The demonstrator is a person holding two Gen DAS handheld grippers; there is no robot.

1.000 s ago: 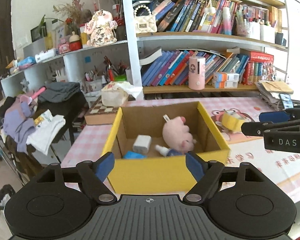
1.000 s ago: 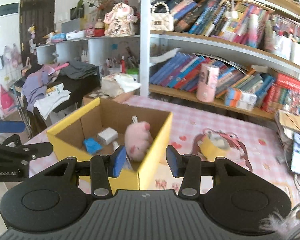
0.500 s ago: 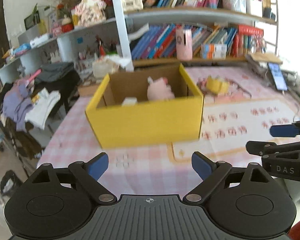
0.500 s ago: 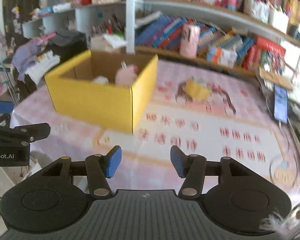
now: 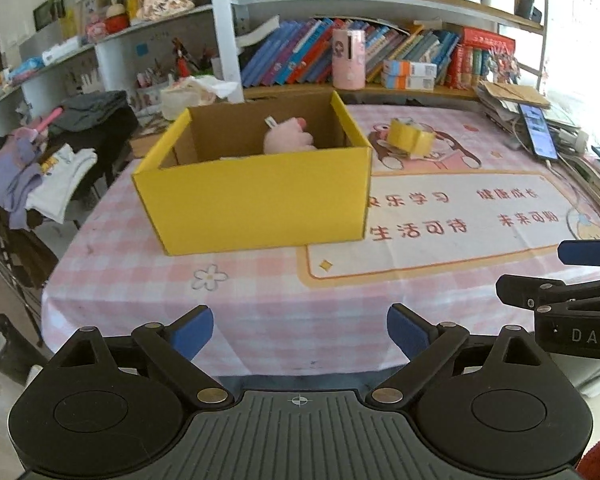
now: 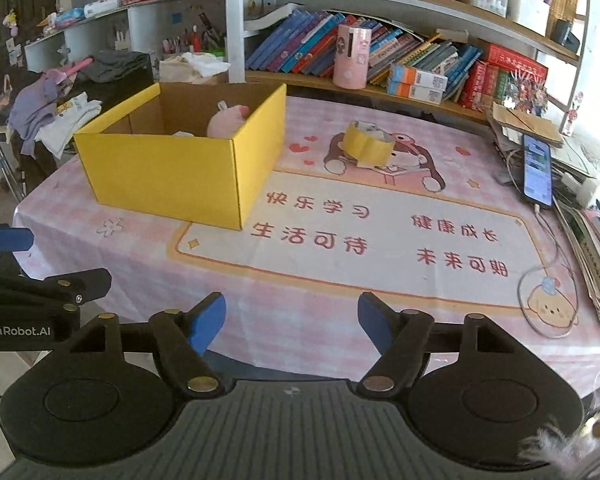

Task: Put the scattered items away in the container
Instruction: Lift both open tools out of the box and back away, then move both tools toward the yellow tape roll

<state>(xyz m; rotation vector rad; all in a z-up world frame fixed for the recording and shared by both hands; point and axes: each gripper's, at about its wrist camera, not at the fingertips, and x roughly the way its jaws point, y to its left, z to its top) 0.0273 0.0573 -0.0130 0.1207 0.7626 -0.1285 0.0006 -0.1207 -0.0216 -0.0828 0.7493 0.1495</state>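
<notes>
A yellow cardboard box (image 5: pixel 256 196) stands on the pink checked tablecloth, also in the right wrist view (image 6: pixel 172 172). A pink plush toy (image 5: pixel 286 140) sits inside it (image 6: pixel 226 120); other contents are mostly hidden by the box wall. A yellow tape roll (image 5: pixel 410 138) lies on the mat to the right of the box (image 6: pixel 366 144). My left gripper (image 5: pixel 300 330) is open and empty at the table's near edge. My right gripper (image 6: pixel 292 318) is open and empty, also at the near edge, to the right of the left one.
A phone (image 6: pixel 537 170) with its cable and stacked books (image 6: pixel 596 248) lie along the table's right side. Bookshelves (image 5: pixel 380 52) and a pink cylinder (image 5: pixel 348 58) stand behind the table. Clothes (image 5: pixel 40 172) hang on a rack to the left.
Both grippers have pulled back from above the box to the table's near edge and lowered. Both stay open and empty. The box and tape roll have not moved.
</notes>
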